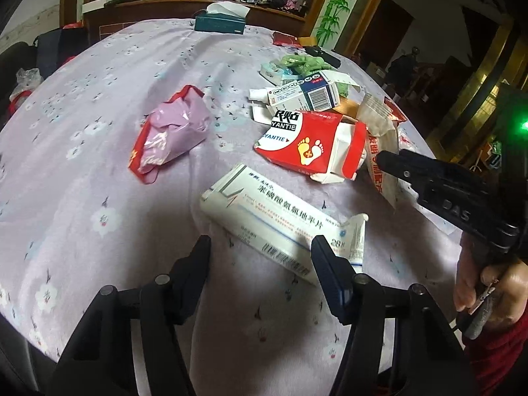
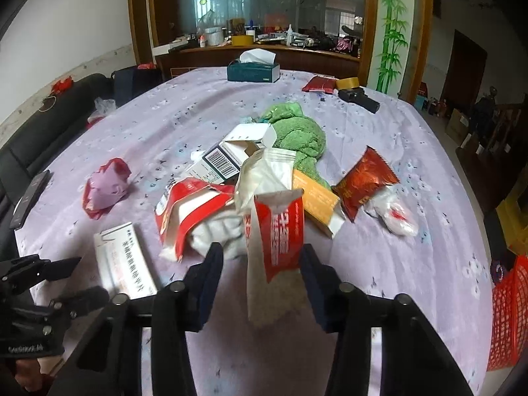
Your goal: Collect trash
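Observation:
Trash lies on a lilac flowered tablecloth (image 1: 99, 105). My left gripper (image 1: 260, 247) is open, its fingers on either side of a long white medicine box (image 1: 264, 217); a small white tube (image 1: 356, 237) lies by the right finger. A red foot-print carton (image 1: 310, 145) and a blue-and-white carton (image 1: 307, 94) lie beyond. My right gripper (image 2: 260, 260) is open around a red-and-white packet (image 2: 277, 237) that sticks up between its fingers. The white box (image 2: 125, 260) and my left gripper (image 2: 66, 280) show at lower left there.
A crumpled purple-and-red bag (image 1: 171, 132) lies left. A green towel (image 2: 297, 135), orange box (image 2: 316, 198), dark red sachet (image 2: 363, 181) and white wrapper (image 2: 396, 214) lie right. A tissue box (image 2: 254, 71) stands at the back. A red mesh basket (image 2: 508, 316) is off the table's right edge.

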`<act>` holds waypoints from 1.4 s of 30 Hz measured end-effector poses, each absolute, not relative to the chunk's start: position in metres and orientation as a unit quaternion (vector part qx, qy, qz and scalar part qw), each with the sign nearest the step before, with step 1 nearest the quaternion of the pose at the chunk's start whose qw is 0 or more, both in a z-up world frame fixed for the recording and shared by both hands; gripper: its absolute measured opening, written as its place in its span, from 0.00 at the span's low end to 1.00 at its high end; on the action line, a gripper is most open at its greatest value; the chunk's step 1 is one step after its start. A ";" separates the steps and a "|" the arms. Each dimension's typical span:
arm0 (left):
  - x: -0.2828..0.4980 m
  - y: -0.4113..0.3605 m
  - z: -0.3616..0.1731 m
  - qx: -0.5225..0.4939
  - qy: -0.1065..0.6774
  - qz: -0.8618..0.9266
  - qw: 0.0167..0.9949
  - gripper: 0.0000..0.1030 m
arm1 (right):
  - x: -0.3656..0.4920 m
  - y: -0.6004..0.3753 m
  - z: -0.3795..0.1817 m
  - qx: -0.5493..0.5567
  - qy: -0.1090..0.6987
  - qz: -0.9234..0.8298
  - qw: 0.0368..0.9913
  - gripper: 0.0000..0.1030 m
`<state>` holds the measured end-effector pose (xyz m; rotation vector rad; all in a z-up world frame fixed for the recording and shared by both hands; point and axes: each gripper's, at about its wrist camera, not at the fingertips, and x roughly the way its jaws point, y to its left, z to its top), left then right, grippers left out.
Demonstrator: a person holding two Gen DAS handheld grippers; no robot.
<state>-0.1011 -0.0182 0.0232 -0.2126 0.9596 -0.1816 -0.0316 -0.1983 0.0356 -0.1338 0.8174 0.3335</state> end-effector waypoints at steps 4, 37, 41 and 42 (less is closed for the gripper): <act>-0.086 -0.022 0.021 -0.100 0.468 -0.091 0.873 0.59 | -0.021 -0.202 0.025 -0.047 0.408 0.158 0.898 0.15; -0.061 -0.061 0.021 -0.059 0.436 -0.115 0.890 0.00 | -0.096 -0.297 0.063 0.128 0.326 0.166 0.922 0.09; -0.066 -0.056 0.021 -0.064 0.443 -0.127 0.885 0.00 | -0.098 -0.301 0.063 0.134 0.325 0.167 0.921 0.09; -0.065 -0.055 0.020 -0.064 0.445 -0.127 0.884 0.00 | -0.099 -0.301 0.064 0.135 0.323 0.168 0.922 0.09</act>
